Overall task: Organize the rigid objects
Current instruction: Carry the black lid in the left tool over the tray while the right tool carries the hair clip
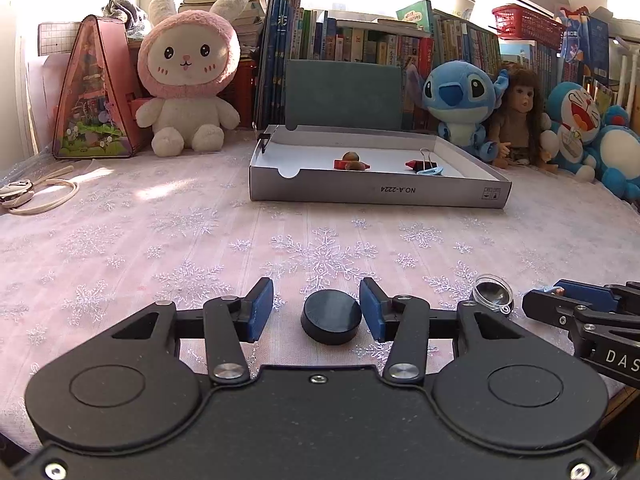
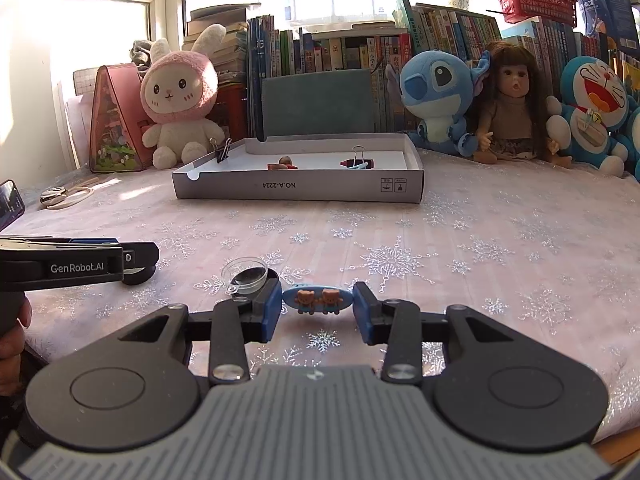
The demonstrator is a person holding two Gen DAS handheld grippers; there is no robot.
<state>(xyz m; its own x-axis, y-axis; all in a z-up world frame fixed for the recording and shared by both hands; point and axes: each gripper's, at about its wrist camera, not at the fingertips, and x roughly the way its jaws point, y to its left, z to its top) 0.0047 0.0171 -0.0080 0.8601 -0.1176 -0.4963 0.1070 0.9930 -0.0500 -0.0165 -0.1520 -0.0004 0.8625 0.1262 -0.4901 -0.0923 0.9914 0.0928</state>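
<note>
We see shallow white box far across table, holding red crayons, brown nuts, binder clip. Left gripper jaws apart around black puck, left pad clear. Right gripper clamped on blue bear clip; clear dome lid beside.

Harsh window backlight (fisheye-bent edges)

A home room, likely a child's bedroom or study. A table covered with a pink snowflake cloth stands before a sunlit window. Behind it, rows of books, a pink rabbit plush, a blue plush alien, a doll and a red basket.
</note>
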